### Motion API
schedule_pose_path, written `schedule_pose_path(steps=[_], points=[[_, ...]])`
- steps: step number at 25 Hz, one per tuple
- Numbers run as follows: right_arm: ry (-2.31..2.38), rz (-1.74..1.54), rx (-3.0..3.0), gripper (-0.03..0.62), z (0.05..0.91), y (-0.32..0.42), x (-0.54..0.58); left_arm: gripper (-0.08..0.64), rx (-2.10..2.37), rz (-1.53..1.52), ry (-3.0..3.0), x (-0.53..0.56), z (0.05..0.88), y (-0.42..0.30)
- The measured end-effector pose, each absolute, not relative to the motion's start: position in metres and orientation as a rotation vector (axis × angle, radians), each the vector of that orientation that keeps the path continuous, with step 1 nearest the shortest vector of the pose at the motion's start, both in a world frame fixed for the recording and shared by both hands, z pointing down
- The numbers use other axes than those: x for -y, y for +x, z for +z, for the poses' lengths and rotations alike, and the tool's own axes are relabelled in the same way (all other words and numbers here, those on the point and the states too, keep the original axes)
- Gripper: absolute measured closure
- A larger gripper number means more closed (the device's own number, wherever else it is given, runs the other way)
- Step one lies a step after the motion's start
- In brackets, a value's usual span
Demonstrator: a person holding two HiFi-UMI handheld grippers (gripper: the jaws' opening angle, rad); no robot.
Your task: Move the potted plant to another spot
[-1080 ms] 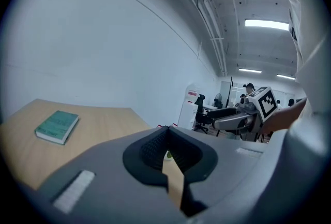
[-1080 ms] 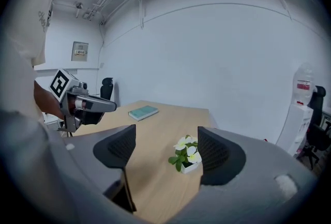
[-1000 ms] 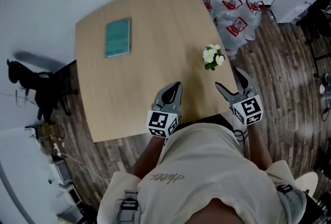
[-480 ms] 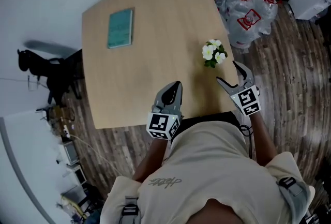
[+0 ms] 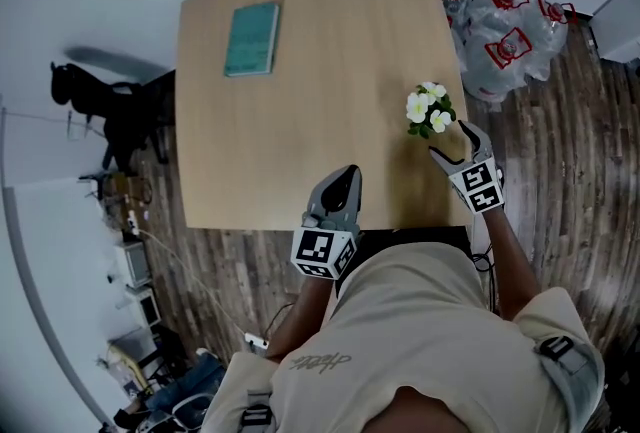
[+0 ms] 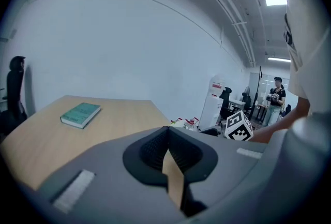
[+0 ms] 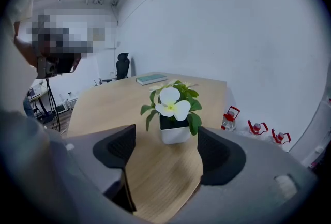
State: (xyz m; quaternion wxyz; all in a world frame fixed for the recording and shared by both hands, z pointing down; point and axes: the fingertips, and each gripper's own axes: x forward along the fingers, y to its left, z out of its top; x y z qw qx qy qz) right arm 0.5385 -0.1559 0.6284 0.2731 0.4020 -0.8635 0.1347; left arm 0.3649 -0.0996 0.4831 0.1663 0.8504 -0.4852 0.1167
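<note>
The potted plant (image 5: 429,110), white flowers and green leaves in a small white pot (image 7: 174,134), stands near the right edge of the wooden table (image 5: 300,101). My right gripper (image 5: 453,140) is open just short of the plant, its jaws spread to either side of the pot in the right gripper view, not touching it (image 7: 163,150). My left gripper (image 5: 343,179) hovers over the table's near edge with its jaws shut and nothing between them (image 6: 168,153).
A teal book (image 5: 252,39) lies at the far left of the table. Water bottles with red handles (image 5: 505,26) sit on the floor past the right edge. A dark chair (image 5: 105,111) stands to the left. A person (image 6: 273,96) stands far off in the room.
My right gripper has moved forward to the plant and now brackets the pot. The left gripper has hardly moved. The head view has shifted.
</note>
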Motion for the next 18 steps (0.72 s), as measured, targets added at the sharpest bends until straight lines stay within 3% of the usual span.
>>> schedule_pose_path(steps=[18], points=[[0.993, 0.337, 2.265, 0.212, 0.686, 0.532, 0.201, 0.541, 1.428, 0.405, 2.239, 0.096, 0.509, 0.357]])
